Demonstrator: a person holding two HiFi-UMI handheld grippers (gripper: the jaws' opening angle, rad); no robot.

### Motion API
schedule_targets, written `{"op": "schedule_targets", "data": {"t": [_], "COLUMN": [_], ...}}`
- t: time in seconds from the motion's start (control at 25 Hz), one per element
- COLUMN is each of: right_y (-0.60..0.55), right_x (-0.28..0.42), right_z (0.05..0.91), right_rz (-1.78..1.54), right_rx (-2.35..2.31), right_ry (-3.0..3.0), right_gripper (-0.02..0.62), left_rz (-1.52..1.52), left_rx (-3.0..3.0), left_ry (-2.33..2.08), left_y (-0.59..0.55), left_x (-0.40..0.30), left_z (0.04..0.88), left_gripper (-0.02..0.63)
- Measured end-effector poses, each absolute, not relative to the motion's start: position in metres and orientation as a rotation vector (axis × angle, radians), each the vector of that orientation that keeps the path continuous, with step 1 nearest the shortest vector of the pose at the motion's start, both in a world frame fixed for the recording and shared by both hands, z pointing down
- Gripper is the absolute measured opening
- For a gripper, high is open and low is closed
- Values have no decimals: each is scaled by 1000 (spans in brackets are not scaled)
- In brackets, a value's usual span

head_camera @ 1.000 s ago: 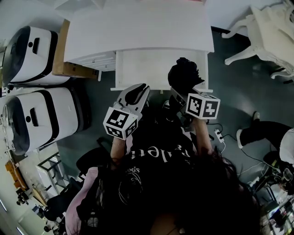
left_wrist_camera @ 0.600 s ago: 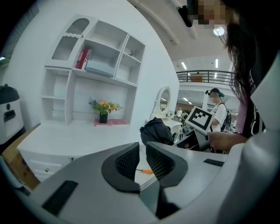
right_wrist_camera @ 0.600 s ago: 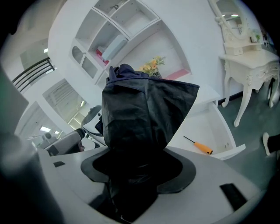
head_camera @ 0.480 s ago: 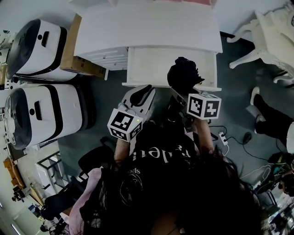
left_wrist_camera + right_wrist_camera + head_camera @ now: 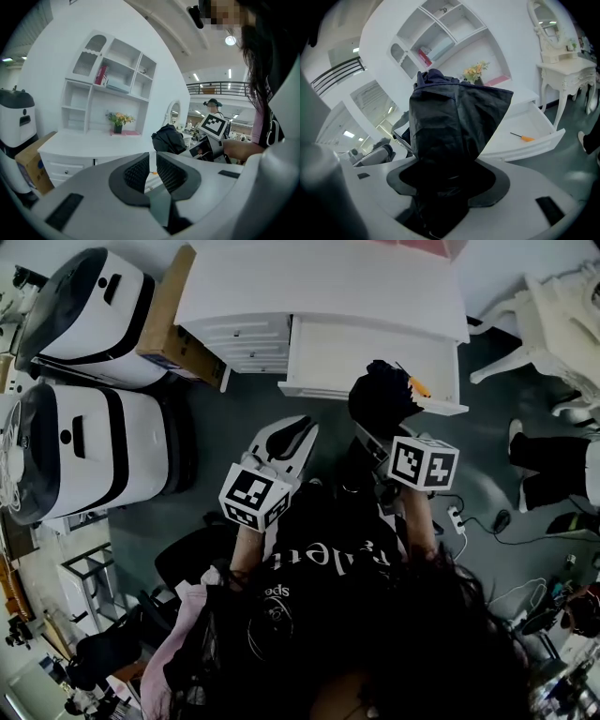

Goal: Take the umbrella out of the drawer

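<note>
- Far left, a brown cardboard box [image 5: 169, 324] leans against the left end of the white desk with small drawers [image 5: 319, 277]. It looks simply parked there, out of the way.
- The wide white drawer [image 5: 323, 357] under the desktop is pulled well out. That's my guess for how the umbrella could come out upward instead of being dragged over the front edge.
- The left gripper [image 5: 286, 432] hangs in front of the drawer's front edge, over the floor. Its jaws are pressed all but together with nothing between them. It's pointed at the desk but isn't touching anything, so I'd call it a spare hand waiting.
- The black folded fabric umbrella [image 5: 450, 126] is out of the drawer, standing up out of the right gripper [image 5: 445, 183]. The jaws are pinched on its lower end, with the bunched canopy on top.
- From the head view the umbrella sits over the right part of the drawer's front edge. The right gripper view shows the drawer behind and below it, so it's lifted clear.
- A thin tool with an orange handle [image 5: 421, 387] lies flat near the drawer's front right corner. It's apart from the umbrella and not part of the job.
</note>
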State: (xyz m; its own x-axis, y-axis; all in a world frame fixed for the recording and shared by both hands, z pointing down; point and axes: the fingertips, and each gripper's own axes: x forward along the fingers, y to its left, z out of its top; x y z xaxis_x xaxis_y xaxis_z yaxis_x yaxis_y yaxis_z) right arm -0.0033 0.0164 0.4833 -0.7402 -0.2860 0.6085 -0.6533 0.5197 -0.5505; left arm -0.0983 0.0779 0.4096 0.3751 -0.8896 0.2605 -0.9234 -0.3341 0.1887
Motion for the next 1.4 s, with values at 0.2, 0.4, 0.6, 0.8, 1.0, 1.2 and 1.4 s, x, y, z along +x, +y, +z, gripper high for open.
{"op": "schedule_targets", "data": {"t": [0.2, 0.4, 0.6, 0.8, 1.0, 1.2, 1.4], "right_y": [71, 116, 146, 161, 171, 186, 208], "right_x": [-19, -23, -18, -10, -3, 14, 45], "right_z": [478, 478, 477, 478, 474, 471, 470], "right_rz": [1127, 1119, 1106, 1104, 1088, 1068, 1048], "right_rx": [782, 788, 793, 778, 750, 698, 640], "right_ry": [-2325, -2306, -2292, -2282, -2296, -2312, -2320], "right_gripper": [278, 278, 278, 278, 278, 278, 278], "left_rz": [139, 111, 84, 67, 74, 63, 61], "left_rx": [2350, 2355, 2380, 2391, 2395, 2359, 2323], "left_ry": [-1559, -1524, -1493, -1487, -1501, -1547, -1588], "left_y": [130, 165, 185, 193, 203, 216, 235], "left_x": [-111, -114, -106, -94, -82, -63, -31], "left_z": [416, 420, 421, 419, 415, 414, 413], "left_gripper": [55, 55, 55, 55, 55, 55, 55]}}
